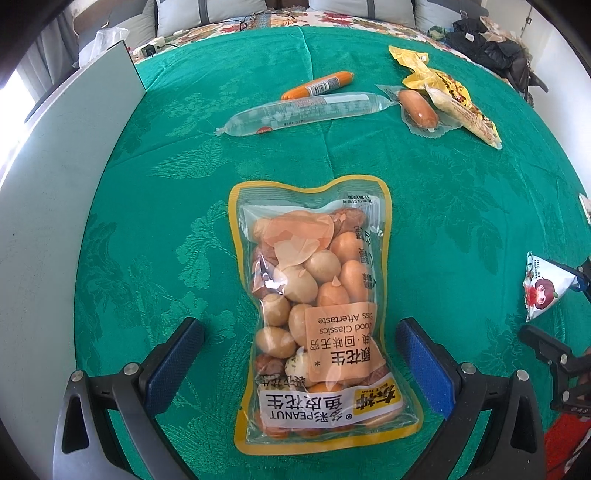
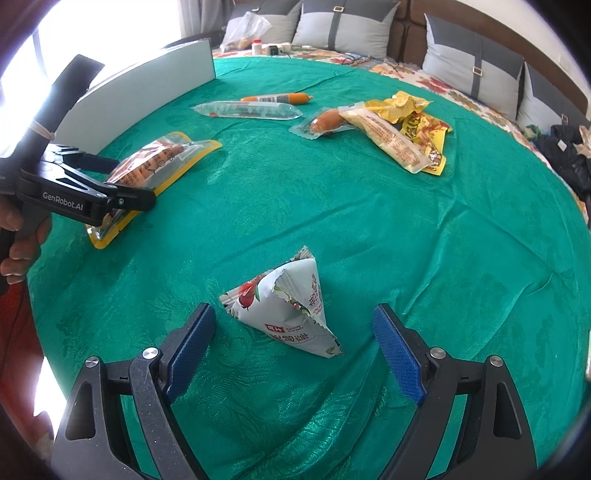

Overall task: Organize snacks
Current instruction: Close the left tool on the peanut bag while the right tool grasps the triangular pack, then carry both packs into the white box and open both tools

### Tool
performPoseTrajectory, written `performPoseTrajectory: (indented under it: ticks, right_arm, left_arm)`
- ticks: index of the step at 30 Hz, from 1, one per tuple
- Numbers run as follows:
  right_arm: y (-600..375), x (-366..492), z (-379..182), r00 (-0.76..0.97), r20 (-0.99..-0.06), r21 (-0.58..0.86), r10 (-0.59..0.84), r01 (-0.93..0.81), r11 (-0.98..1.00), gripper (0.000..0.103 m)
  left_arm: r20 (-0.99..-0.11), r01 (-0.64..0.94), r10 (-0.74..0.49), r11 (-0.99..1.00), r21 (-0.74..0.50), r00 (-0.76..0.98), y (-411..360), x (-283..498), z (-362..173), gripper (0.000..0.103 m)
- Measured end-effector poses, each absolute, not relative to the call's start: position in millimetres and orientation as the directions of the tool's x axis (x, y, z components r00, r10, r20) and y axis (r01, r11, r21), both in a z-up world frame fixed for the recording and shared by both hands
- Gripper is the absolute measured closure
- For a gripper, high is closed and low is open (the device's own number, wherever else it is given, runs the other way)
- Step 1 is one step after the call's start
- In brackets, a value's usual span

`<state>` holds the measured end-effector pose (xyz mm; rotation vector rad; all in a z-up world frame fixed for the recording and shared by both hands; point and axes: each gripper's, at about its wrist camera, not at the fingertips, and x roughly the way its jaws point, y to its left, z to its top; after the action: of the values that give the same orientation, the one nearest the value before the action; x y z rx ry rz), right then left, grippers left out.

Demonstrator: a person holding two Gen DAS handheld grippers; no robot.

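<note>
A clear yellow-edged bag of coated peanuts [image 1: 317, 295] lies flat on the green tablecloth [image 1: 166, 206]. My left gripper [image 1: 299, 354] points down over the bag's near half, open, its blue pads [image 1: 173, 365] standing off either side of the bag. In the right wrist view the same bag [image 2: 166, 155] lies under that gripper [image 2: 127, 181]. A white triangular snack packet with red fruit print [image 2: 291, 310] stands on the cloth between the pads of my right gripper [image 2: 295, 332]. That gripper is open, with neither pad touching the packet. The packet [image 1: 541, 288] also shows at the left wrist view's right edge.
Farther back lie an orange sausage [image 1: 317, 85], a long clear-wrapped sausage [image 1: 306, 110], a short sausage in a clear pack [image 1: 417, 107] and yellow snack packets [image 1: 458, 99]. A white panel [image 1: 55, 192] runs along the table's left side. Grey cushions [image 2: 347, 26] line the back.
</note>
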<state>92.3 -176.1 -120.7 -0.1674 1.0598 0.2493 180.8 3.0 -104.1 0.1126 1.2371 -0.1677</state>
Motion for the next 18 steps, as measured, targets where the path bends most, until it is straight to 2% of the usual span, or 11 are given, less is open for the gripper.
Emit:
performPoseTrajectory:
  ticks: [1, 2, 3, 4, 7, 10, 18]
  right_arm:
    - [-173.4, 92.8, -119.0, 0.464, -0.877, -0.021, 0.123, -0.293, 0.956, 0.049]
    - [-170.4, 94.6, -117.3, 0.461, -0.880, -0.029, 0.117, -0.297, 0.954, 0.053]
    - [-168.6, 97.0, -116.5, 0.447, -0.886, -0.015, 0.127, -0.300, 0.954, 0.055]
    - [-167.3, 97.3, -114.5, 0.446, -0.886, -0.015, 0.127, -0.302, 0.953, 0.067]
    - [-168.7, 95.0, -101.7, 0.464, -0.874, 0.008, 0.143, -0.281, 0.960, 0.070]
    - [-170.7, 88.3, -88.9, 0.478, -0.863, 0.040, 0.165, -0.262, 0.964, 0.071]
    - [-157.9, 78.7, -80.8, 0.451, -0.876, 0.068, 0.170, -0.235, 0.970, 0.071]
  left_arm:
    - [-0.943, 0.205, -0.076, 0.979, -0.008, 0.325, 1.3, 177.5, -101.3, 0.014]
    - [-0.937, 0.225, -0.085, 0.974, -0.007, 0.339, -0.4, 173.3, -97.5, 0.034]
    - [-0.932, 0.242, -0.092, 0.970, -0.005, 0.350, -1.7, 169.3, -93.9, 0.042]
    - [-0.936, 0.244, -0.092, 0.970, -0.006, 0.339, -1.3, 166.8, -93.9, 0.043]
    - [-0.931, 0.225, -0.132, 0.973, -0.055, 0.342, 9.9, 154.3, -92.4, 0.046]
    - [-0.914, 0.179, -0.213, 0.971, -0.158, 0.346, 26.7, 138.1, -85.7, 0.050]
    - [-0.830, 0.091, -0.370, 0.926, -0.367, 0.418, 71.9, 104.0, -47.1, 0.050]
